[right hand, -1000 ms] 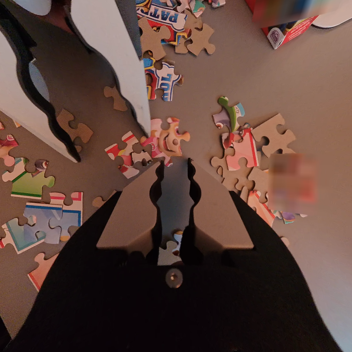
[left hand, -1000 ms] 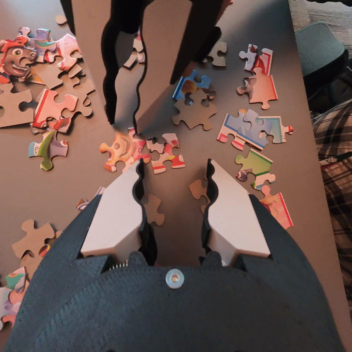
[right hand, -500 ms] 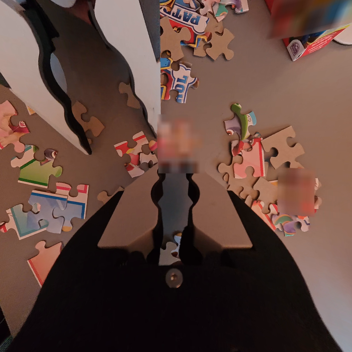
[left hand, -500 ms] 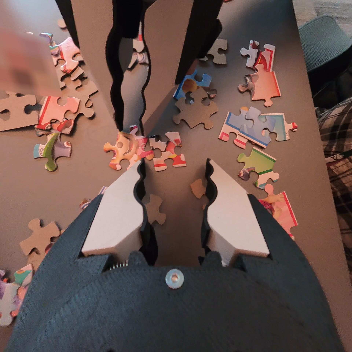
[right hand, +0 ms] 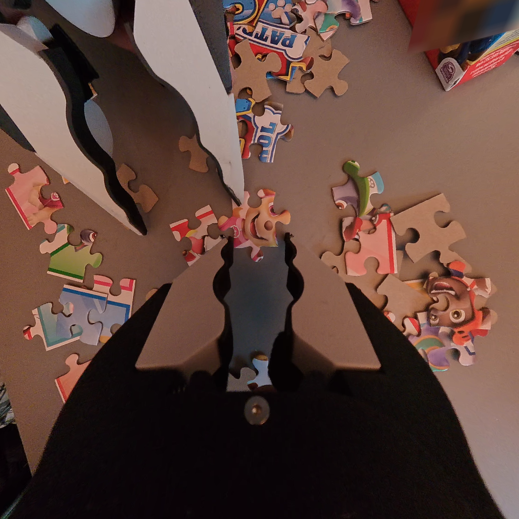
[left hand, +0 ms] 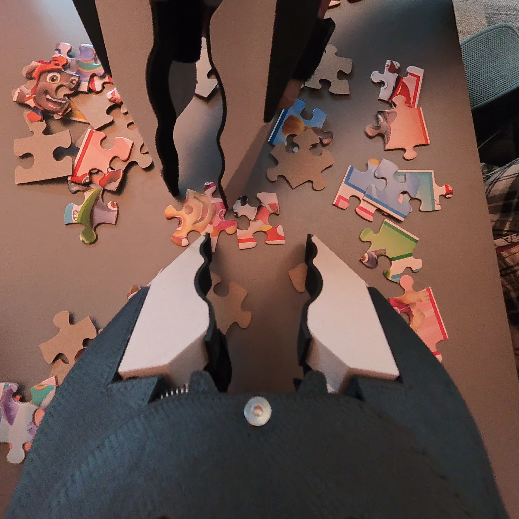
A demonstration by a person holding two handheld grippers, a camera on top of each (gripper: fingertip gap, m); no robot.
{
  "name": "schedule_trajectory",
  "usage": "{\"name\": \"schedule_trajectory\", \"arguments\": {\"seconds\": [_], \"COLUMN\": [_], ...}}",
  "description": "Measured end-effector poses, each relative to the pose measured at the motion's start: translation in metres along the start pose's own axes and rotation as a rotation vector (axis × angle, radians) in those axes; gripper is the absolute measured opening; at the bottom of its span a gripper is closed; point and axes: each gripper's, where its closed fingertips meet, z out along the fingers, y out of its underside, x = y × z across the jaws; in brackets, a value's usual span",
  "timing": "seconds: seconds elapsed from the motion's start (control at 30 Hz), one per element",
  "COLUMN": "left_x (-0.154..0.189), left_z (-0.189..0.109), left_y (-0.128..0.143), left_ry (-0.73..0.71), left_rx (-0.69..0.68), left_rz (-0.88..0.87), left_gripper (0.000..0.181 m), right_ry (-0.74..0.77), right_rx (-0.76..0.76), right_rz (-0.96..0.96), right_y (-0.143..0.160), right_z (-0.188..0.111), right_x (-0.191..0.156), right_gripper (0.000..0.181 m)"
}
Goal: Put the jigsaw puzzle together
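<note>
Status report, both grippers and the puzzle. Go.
Left hand-held gripper open, empty. Right hand-held gripper open, tips straddling pink-and-orange cartoon pup puzzle piece. Red-and-white striped piece beside it, unjoined.

The surface (left hand: 50, 252) is plain grey-brown. Just beyond the left claw (left hand: 257, 238), white with black wavy pads, lies a pink, orange and yellow piece (left hand: 196, 216) beside a red-and-white striped piece (left hand: 261, 224). To its right sit a green piece (left hand: 393, 250) and joined blue pieces (left hand: 390, 193). Face-down pieces (left hand: 300, 163) are plain brown cardboard.
</note>
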Motion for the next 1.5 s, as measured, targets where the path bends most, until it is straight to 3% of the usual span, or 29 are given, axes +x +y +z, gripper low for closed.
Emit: {"name": "schedule_trajectory", "arguments": {"seconds": [0.3, 0.47, 0.73, 1.0, 1.1, 1.23, 1.37, 1.5], "left_x": [-0.002, -0.005, -0.001, -0.001, 0.005, 0.021, 0.029, 0.024], "left_z": [-0.002, -0.003, -0.001, -0.003, -0.003, -0.002, 0.003, -0.002], "left_y": [0.003, 0.006, 0.004, 0.004, 0.0, -0.003, 0.002, 0.006], "left_ry": [-0.025, -0.037, -0.018, -0.032, -0.022, 0.028, 0.055, 0.044], "left_rx": [-0.009, -0.016, -0.01, -0.012, -0.002, 0.003, -0.031, -0.05], "left_rz": [0.017, 0.009, 0.008, 0.027, 0.053, 0.106, 0.124, 0.113], "left_gripper": [0.063, 0.063, 0.066, 0.064, 0.063, 0.062, 0.062, 0.056], "right_ry": [0.005, 0.01, 0.001, 0.012, 0.027, 0.037, 0.033, 0.04], "right_rx": [0.003, -0.006, 0.003, 0.02, 0.017, 0.002, -0.027, -0.035], "right_rz": [-0.032, -0.03, -0.027, -0.019, -0.025, -0.016, -0.017, -0.026], "right_y": [0.001, 0.002, 0.0, 0.0, 0.003, 0.007, 0.012, 0.016], "right_z": [-0.001, -0.002, 0.0, -0.001, -0.004, -0.007, -0.008, -0.011], "right_x": [0.002, 0.002, -0.003, -0.001, 0.005, 0.01, 0.007, 0.01], "right_gripper": [0.014, 0.032, 0.039, 0.023, 0.005, 0.009, 0.027, 0.022]}}
